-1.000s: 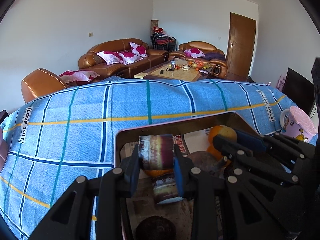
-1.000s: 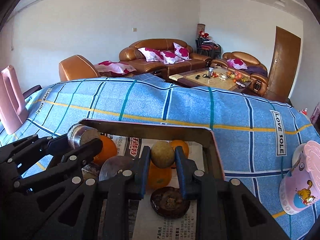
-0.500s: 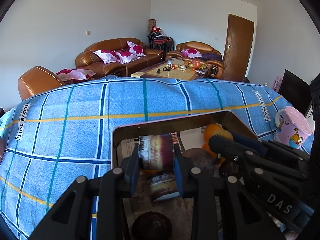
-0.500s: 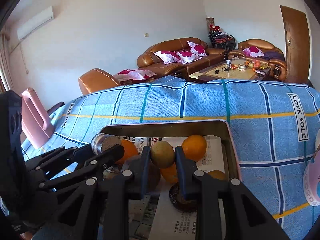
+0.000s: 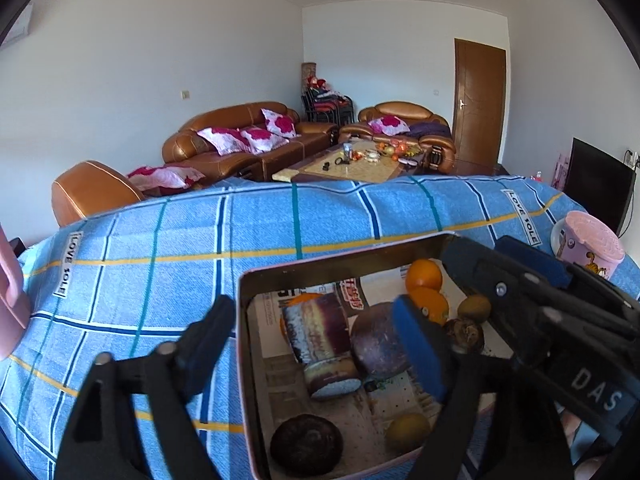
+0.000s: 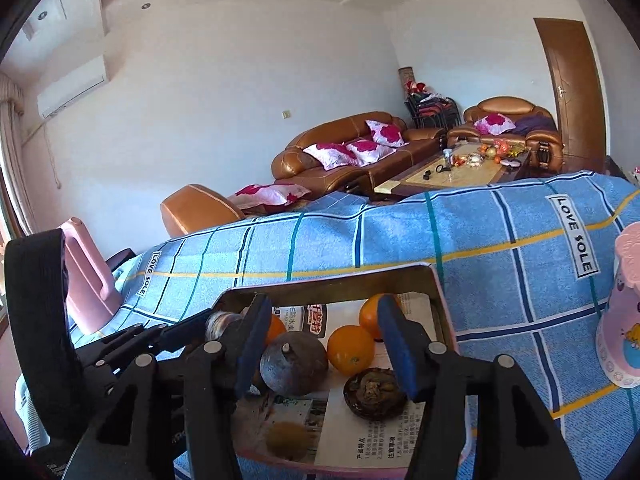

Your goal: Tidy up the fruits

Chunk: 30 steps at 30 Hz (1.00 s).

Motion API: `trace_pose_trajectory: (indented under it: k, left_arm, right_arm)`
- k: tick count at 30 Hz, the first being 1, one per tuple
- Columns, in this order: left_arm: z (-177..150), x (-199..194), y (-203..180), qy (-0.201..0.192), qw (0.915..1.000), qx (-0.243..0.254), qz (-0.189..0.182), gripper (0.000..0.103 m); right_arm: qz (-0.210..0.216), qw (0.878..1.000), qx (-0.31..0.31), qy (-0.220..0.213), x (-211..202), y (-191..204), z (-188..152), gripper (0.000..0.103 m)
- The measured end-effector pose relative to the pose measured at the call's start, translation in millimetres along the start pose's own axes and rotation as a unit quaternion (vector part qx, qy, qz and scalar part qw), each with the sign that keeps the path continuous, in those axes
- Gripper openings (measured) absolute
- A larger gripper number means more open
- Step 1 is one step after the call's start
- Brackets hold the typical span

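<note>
Released sugarcane piece (image 5: 316,334) lies between left gripper (image 5: 316,340) fingers.

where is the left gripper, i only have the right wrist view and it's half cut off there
Observer: The left gripper is open and holds nothing. Its fingers straddle the left wall of the tray.
Operator: is the sugarcane down in the tray
Observer: Yes. One sugarcane piece lies on the newspaper, with a second piece at its near end.
Operator: anything hidden behind my left finger
Observer: A dark round fruit sits in the tray's near left corner.
</note>
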<state>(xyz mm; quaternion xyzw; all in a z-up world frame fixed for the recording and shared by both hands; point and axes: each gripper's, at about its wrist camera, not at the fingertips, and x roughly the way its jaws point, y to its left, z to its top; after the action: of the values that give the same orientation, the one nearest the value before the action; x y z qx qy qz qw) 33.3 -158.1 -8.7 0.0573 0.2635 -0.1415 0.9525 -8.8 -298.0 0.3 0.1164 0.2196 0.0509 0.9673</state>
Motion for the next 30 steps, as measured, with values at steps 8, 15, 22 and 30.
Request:
trace_pose_trajectory:
  k: [8, 15, 22, 30]
  left_arm:
    - [-3, -28, -6, -0.070, 0.9952, 0.033, 0.059, 0.103]
    - [-6, -35, 3, -0.078, 0.9940, 0.019, 0.075, 0.103]
    - [-13, -44, 1, -0.081, 0.9935, 0.023, 0.077, 0.103]
    - [-22, -59, 6, -0.079, 0.9945, 0.013, 0.067, 0.103]
  right_arm:
    - [-0.084, 0.990, -0.017, -0.114, -34, -6, 5, 0.071]
    - [-0.107, 0.985, -0.024, -0.130, -47, -2, 2, 0.076]
    - [-0.124, 0.985, -0.012, -0.118, -58, -1, -7, 0.076]
    - [-0.140, 0.982, -0.016, -0.127, -75, 7, -16, 0.076]
